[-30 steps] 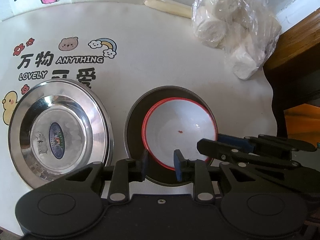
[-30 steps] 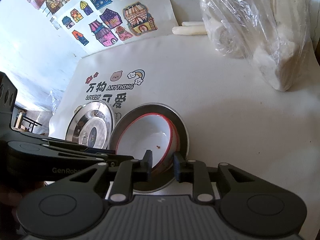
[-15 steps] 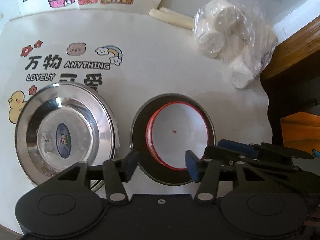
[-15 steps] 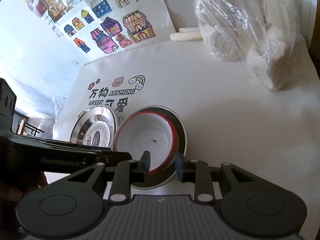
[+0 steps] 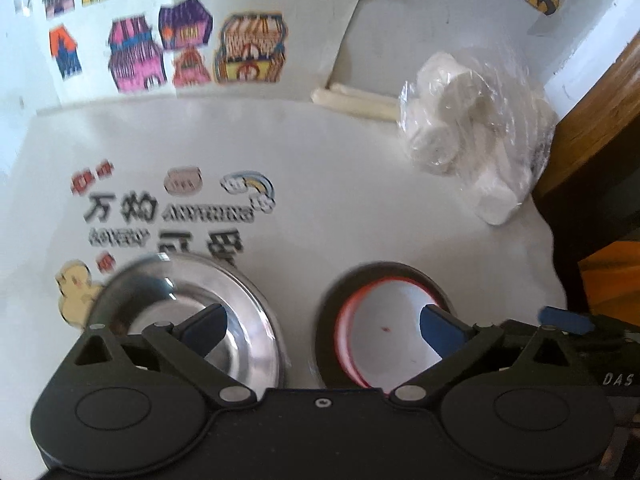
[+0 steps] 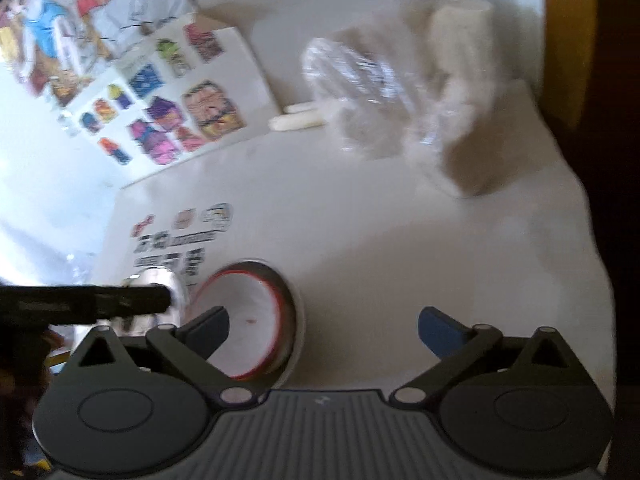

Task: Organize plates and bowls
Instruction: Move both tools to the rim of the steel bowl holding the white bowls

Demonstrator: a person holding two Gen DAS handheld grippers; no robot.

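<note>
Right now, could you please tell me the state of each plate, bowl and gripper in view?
left gripper: open, holding nothing.
right gripper: open, holding nothing.
red-rimmed white bowl: upright, nested in the dark metal plate, a small red speck inside.
dark metal plate: flat on the table, under the bowl.
steel plate: upright, nothing in it, beside the dark plate.
plastic bag: lying on the table, holding white rolls.
</note>
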